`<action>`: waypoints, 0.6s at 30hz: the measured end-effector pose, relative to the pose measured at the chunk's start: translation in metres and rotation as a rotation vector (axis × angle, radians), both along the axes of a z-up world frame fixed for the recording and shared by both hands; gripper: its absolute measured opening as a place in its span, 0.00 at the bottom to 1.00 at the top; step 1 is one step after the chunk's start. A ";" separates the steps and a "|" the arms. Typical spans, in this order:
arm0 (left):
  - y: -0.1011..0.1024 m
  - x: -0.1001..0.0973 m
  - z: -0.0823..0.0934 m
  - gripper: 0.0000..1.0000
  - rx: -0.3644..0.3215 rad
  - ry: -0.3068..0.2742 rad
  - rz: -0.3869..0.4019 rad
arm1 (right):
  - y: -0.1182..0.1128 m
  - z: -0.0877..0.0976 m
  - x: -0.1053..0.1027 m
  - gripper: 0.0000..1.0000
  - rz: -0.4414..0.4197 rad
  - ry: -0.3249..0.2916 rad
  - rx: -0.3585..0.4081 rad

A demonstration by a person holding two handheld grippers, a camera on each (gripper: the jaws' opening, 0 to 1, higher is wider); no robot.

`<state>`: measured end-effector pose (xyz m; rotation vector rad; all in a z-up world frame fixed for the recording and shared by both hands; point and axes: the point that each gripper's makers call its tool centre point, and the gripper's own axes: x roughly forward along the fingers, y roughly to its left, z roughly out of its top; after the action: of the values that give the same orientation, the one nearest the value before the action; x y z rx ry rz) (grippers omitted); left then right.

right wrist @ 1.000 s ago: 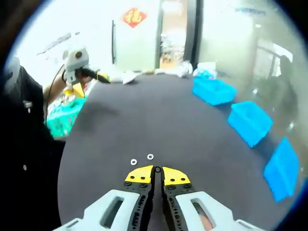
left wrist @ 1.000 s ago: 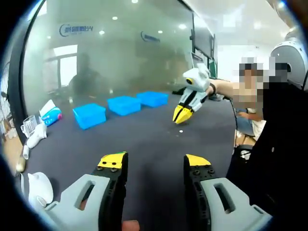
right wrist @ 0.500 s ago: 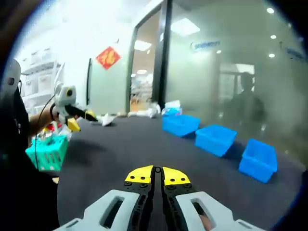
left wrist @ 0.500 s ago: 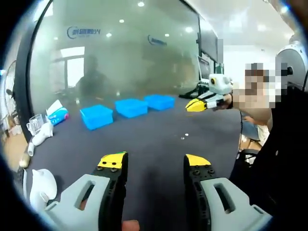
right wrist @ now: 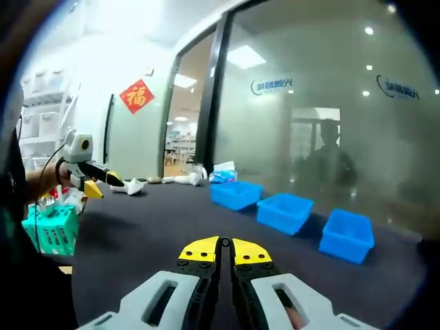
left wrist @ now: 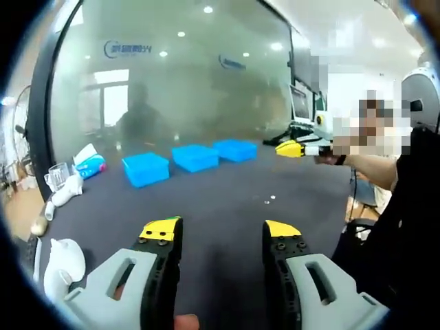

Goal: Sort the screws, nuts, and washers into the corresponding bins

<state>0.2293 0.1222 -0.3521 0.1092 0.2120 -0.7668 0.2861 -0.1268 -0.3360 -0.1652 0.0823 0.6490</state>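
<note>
Blue bins, three in a row, sit on the far side of the dark table (left wrist: 220, 206): in the left gripper view the near bin (left wrist: 146, 168), middle bin (left wrist: 195, 157) and far bin (left wrist: 235, 148) stand just beside one another, and in the right gripper view the same row reads far bin (right wrist: 236, 194), middle bin (right wrist: 284, 211), near bin (right wrist: 346, 236). The left gripper (left wrist: 223, 234) has its jaws parted wide with nothing between them. The right gripper (right wrist: 225, 249) has its yellow tips pressed together; whether a small part is pinched there can't be told, nothing visible at the tips. In the left gripper view the right gripper (left wrist: 290, 148) is held up off the table, well right of the bins. A tiny pale speck, likely a washer (left wrist: 273, 199), lies on the table well apart from the bins; can't make out any other hardware. Step looks like a carry or a reach toward the bin row; if so, next move needs the right gripper brought over the correct bin and its jaws parted, or a drop down to the loose piece. Around: a tissue pack (left wrist: 91, 165) and a white teapot-like item (left wrist: 63, 265) at the table's left edge, a green basket (right wrist: 49, 230) off the table, a glass wall behind. Nothing stands in the path to the bins.
</note>
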 end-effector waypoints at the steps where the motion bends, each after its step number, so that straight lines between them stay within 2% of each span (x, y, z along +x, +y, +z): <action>1: 0.001 0.000 0.000 0.45 -0.001 -0.001 0.004 | 0.001 0.002 0.002 0.03 -0.003 -0.001 -0.001; 6: 0.006 0.002 0.001 0.45 0.000 -0.010 0.027 | 0.007 0.015 0.018 0.03 -0.009 -0.020 0.007; 10: 0.010 0.004 0.002 0.45 -0.002 -0.016 0.042 | 0.015 0.026 0.038 0.03 -0.008 -0.036 0.006; 16: 0.011 0.003 0.002 0.45 -0.005 -0.019 0.046 | 0.024 0.040 0.082 0.03 -0.012 -0.045 0.009; 18: 0.011 0.002 0.002 0.45 -0.008 -0.019 0.046 | 0.024 0.044 0.102 0.03 -0.025 -0.024 0.032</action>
<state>0.2314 0.1336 -0.3500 0.1037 0.1926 -0.7209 0.3882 -0.1025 -0.2916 -0.1410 0.0507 0.6232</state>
